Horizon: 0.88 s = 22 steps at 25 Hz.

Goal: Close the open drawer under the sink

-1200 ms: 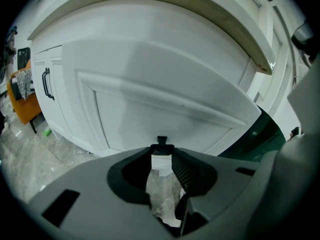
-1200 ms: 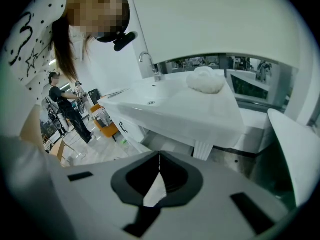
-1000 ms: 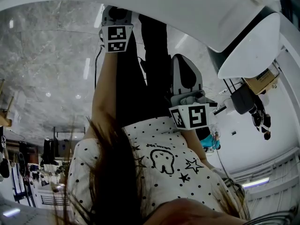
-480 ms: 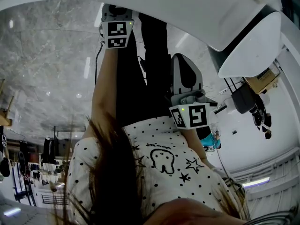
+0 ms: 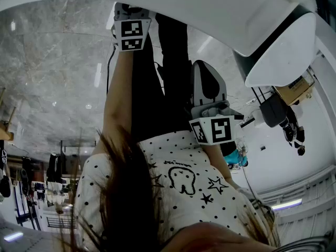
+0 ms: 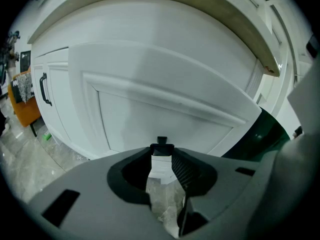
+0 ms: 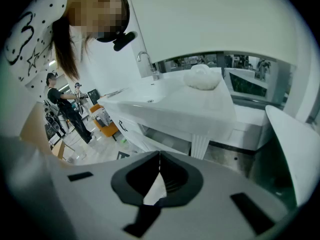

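Note:
The white drawer front [image 6: 165, 99] fills the left gripper view and stands askew from the cabinet, with a dark gap [image 6: 262, 134] at its right end. My left gripper [image 6: 161, 151] is right against it, its jaws closed on the small black drawer handle [image 6: 161, 143]. In the head view the left gripper [image 5: 128, 9] reaches up to the white cabinet. My right gripper [image 7: 160, 156] is shut and holds nothing, away from the vanity; its marker cube [image 5: 212, 130] hangs in front of the person's dotted shirt. The right gripper view shows the sink counter [image 7: 200, 109].
A closed cabinet door with a black bar handle [image 6: 45, 89] is left of the drawer. A faucet [image 7: 145, 59] and a white bundle [image 7: 201, 78] sit on the counter. An orange stool [image 7: 107, 126] and people [image 7: 60, 104] stand on the marble floor beyond.
The left gripper has crept a little farther toward the cabinet in the head view. The right gripper has stayed where it was.

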Available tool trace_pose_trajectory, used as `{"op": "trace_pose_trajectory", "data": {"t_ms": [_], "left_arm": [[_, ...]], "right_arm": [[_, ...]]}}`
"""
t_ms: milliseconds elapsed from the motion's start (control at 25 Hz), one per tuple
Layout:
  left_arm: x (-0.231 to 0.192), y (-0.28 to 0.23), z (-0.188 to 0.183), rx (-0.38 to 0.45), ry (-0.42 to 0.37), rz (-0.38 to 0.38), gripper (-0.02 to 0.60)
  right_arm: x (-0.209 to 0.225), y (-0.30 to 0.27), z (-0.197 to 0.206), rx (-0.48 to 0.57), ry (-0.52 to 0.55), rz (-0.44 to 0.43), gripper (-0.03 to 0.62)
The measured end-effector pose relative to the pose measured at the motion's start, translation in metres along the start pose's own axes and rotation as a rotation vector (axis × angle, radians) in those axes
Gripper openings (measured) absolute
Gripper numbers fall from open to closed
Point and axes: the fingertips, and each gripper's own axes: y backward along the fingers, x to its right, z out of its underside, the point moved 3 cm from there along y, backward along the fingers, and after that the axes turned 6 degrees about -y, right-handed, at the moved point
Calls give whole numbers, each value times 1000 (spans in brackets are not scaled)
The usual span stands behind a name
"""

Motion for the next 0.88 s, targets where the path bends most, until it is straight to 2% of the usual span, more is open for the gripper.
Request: {"op": "trace_pose_trajectory", "data": {"t_ms": [880], "left_arm": [[-2,-17,-20,38,3,-8,127]], "right_arm": [[3,1,3,-5,-9,7,14]]}}
